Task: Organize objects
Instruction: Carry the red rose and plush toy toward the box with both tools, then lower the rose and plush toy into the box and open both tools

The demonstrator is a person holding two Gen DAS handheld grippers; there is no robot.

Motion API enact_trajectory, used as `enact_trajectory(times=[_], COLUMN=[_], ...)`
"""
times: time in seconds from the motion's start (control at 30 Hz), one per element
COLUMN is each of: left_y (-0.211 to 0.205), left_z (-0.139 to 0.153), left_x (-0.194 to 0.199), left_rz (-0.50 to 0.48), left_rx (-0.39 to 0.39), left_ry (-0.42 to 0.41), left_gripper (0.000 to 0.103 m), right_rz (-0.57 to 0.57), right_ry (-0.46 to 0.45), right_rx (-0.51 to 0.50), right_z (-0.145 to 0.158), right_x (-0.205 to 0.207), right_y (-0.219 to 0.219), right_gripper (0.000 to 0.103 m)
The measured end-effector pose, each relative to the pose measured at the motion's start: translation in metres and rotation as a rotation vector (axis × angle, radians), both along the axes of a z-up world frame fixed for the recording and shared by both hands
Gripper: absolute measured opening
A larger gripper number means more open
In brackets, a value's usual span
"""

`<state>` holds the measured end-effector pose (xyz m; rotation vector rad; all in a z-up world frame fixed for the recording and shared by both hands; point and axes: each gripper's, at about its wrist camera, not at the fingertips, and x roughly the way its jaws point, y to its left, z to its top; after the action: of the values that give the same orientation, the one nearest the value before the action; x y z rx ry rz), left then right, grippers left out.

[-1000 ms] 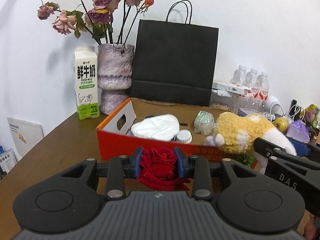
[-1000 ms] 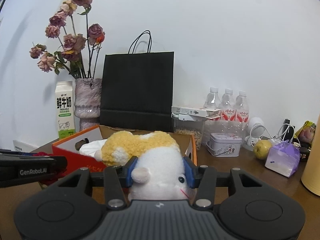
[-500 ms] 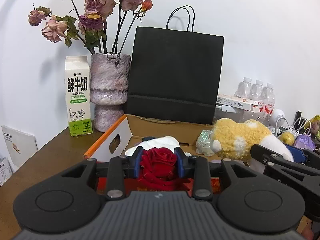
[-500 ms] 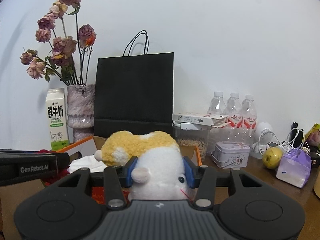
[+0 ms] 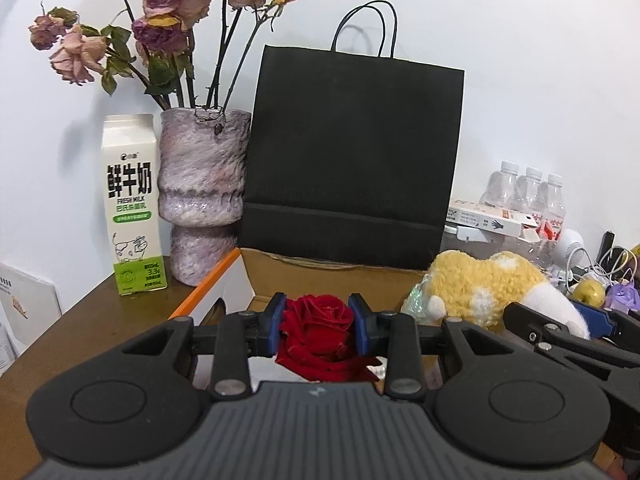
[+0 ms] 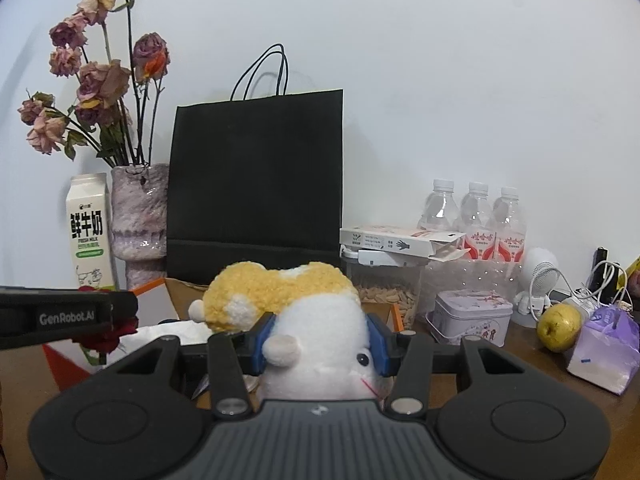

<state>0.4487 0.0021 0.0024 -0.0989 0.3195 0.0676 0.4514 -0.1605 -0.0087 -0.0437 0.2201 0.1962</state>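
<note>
Left gripper [image 5: 318,324]: blue pads clamped on a red rose [image 5: 319,330], one pad on each side of the bloom, petals spilling below the fingers. Right gripper [image 6: 319,338]: closed on a plush hamster [image 6: 296,312], pads pressing its white head, yellow-orange back sticking out forward, eye and pink mouth line facing the camera.

Both loads hang over an open cardboard box [image 5: 224,280] with an orange rim and white side flap with a hand slot. Something white lies inside the box under the rose; can't tell what it is. In the left view the hamster sits just right of the rose, with a shiny crinkled wrapper-like item [image 5: 416,298] just behind it. In the right view the left gripper's side shows at the left edge, rose below it.

Behind the box: black paper bag [image 5: 352,152] upright against the wall. Left of the bag: mottled purple vase [image 5: 200,192] with dried roses [image 5: 168,4], then a fresh milk carton [image 5: 130,204], both on the brown counter [image 5: 80,320].

Right of the box in the right view: clear jar of seeds [image 6: 386,292] with a flat white carton [image 6: 396,240] on its lid, three water bottles [image 6: 476,216] behind, a patterned tin [image 6: 472,314] in front, small white fan [image 6: 540,280] with cables, yellow-green pear [image 6: 558,322], purple pouch [image 6: 606,354].
</note>
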Motion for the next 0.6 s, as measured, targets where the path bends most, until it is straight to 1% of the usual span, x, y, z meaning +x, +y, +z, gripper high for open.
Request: enact_trajectory(times=[0.3, 0.47, 0.57, 0.6], left_y=[0.003, 0.005, 0.005, 0.006], left_z=[0.0, 0.001, 0.002, 0.001], left_x=[0.031, 0.045, 0.051, 0.053], left_rz=[-0.01, -0.012, -0.011, -0.011], left_rx=[0.004, 0.014, 0.026, 0.029], left_ry=[-0.005, -0.013, -0.013, -0.011], left_gripper=[0.034, 0.036, 0.04, 0.048], right_rz=[0.004, 0.005, 0.006, 0.006], right_ry=[0.004, 0.02, 0.043, 0.052], right_rx=[-0.018, -0.021, -0.029, -0.034], right_z=[-0.001, -0.002, -0.003, -0.003], right_x=[0.029, 0.041, 0.048, 0.05], right_y=[0.008, 0.011, 0.014, 0.015], right_gripper=[0.047, 0.047, 0.047, 0.047])
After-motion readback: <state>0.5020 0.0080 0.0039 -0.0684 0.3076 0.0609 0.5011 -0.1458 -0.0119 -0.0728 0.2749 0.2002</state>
